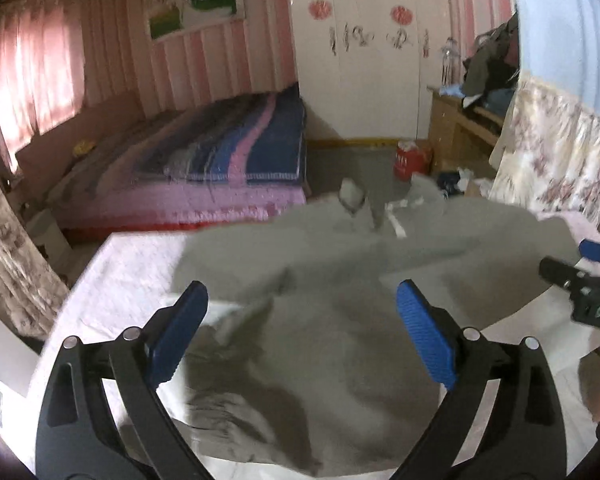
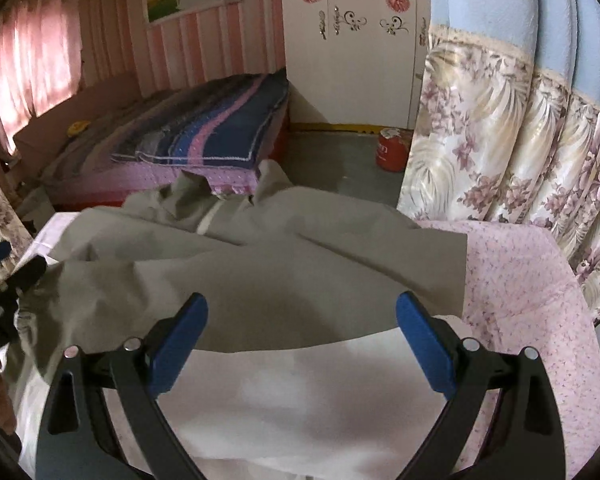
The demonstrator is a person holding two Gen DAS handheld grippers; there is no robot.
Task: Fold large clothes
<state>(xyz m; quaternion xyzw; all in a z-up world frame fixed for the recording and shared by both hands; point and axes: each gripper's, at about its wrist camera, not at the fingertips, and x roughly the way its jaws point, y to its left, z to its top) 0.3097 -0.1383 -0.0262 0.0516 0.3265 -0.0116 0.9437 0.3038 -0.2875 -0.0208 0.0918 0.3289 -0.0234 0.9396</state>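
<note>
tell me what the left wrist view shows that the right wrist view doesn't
Only the left wrist view: a wooden cabinet piled with dark clothes, and rumpled folds of the grey fabric garment under the open left gripper.

Only the right wrist view: the garment's straight near edge, with white sheet beneath the open right gripper, and a pink floral quilt.

Both: the garment, the striped blue-and-pink bed blanket, the red bucket, the white wardrobe.

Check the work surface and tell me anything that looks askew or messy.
The grey garment lies rumpled, not flat: ridged creases near its far end, a bunched edge on the left, and its far end trailing over the white sheet's far edge. Nothing looks spilled or torn.
</note>
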